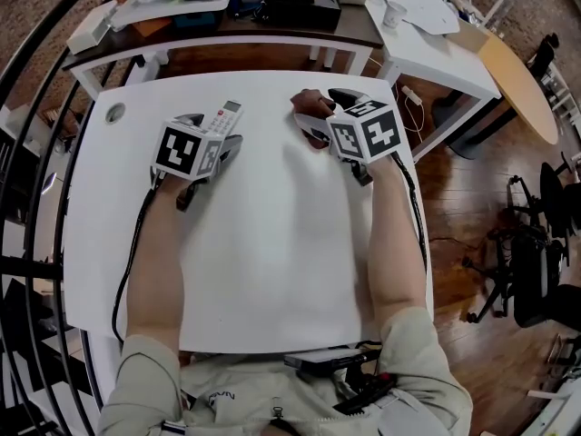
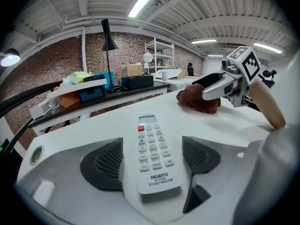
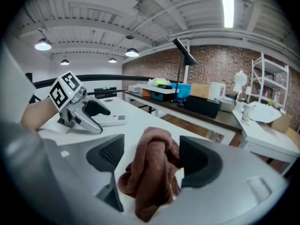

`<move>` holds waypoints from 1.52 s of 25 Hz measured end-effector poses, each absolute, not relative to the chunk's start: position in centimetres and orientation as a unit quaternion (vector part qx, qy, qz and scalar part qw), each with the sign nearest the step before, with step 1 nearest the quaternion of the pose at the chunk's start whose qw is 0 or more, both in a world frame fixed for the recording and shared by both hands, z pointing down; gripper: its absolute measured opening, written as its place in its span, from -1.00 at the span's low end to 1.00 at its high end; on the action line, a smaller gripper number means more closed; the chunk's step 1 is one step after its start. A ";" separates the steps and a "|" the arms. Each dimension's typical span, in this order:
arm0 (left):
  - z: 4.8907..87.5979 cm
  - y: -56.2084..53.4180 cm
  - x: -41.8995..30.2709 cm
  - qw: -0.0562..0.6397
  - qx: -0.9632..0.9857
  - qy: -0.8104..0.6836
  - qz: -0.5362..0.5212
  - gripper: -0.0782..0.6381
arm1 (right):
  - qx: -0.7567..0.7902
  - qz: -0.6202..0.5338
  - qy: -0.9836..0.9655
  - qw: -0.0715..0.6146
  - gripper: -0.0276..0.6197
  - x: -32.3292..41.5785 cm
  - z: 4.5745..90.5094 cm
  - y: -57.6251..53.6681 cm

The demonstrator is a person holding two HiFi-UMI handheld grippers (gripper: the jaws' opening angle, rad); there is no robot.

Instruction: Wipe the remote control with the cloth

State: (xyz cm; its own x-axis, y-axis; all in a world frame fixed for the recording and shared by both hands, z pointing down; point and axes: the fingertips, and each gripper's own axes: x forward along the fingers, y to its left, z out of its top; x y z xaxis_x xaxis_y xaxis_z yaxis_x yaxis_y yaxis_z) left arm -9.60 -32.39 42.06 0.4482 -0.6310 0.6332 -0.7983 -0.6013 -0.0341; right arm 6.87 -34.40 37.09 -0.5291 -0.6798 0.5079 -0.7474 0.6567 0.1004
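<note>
A white remote control (image 1: pixel 224 114) lies flat on the white table (image 1: pixel 272 271), buttons up. My left gripper (image 1: pixel 216 130) straddles its near end. In the left gripper view the remote (image 2: pixel 153 153) sits between the dark pads with a gap on each side, so the left gripper (image 2: pixel 152 144) is open. A crumpled brown cloth (image 1: pixel 309 103) rests on the table to the right, and my right gripper (image 1: pixel 320 114) stands around it. In the right gripper view the cloth (image 3: pixel 152 177) bunches between the jaws, against the right pad and clear of the left one, so the right gripper (image 3: pixel 150 149) is open.
Behind the white table stands a dark side table (image 1: pixel 263 16) crowded with a tray, boxes and a black desk lamp (image 2: pixel 108 41). Another white table (image 1: pixel 436 34) is at the back right. A cable grommet (image 1: pixel 114 113) sits at the table's far left corner. A black railing runs along the left.
</note>
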 end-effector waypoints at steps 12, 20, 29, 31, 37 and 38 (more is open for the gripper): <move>41.9 -31.5 -8.2 0.126 0.854 -0.385 0.327 -0.06 | 0.409 0.091 -0.849 0.322 0.19 8.2 41.5 -34.7; 41.9 -31.4 -8.5 0.126 0.850 -0.393 0.326 -0.08 | 0.420 0.069 -0.843 0.330 -0.50 8.5 41.2 -34.7; 39.7 -31.4 -9.2 0.083 0.848 -0.422 0.311 -0.10 | 0.460 0.022 -0.838 0.292 -0.58 9.0 37.3 -34.9; 38.2 -31.2 -9.3 0.061 0.848 -0.434 0.298 -0.10 | 0.470 -0.001 -0.839 0.275 -0.59 9.0 35.4 -34.6; 31.4 -29.4 -7.7 -0.064 0.854 -0.451 0.250 -0.10 | 0.491 -0.101 -0.835 0.225 -0.60 7.7 28.5 -32.6; 30.2 -29.0 -7.4 -0.091 0.853 -0.456 0.239 -0.10 | 0.494 -0.119 -0.833 0.219 -0.61 7.5 27.3 -32.0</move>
State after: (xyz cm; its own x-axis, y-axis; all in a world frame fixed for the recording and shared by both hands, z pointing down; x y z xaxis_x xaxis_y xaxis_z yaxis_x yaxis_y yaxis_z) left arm -7.43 -28.99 30.17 0.4705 -0.8201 0.3256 -0.7335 -0.5686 -0.3723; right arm 7.45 -32.01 27.30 -0.4157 -0.8753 0.2470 -0.7714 0.4832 0.4140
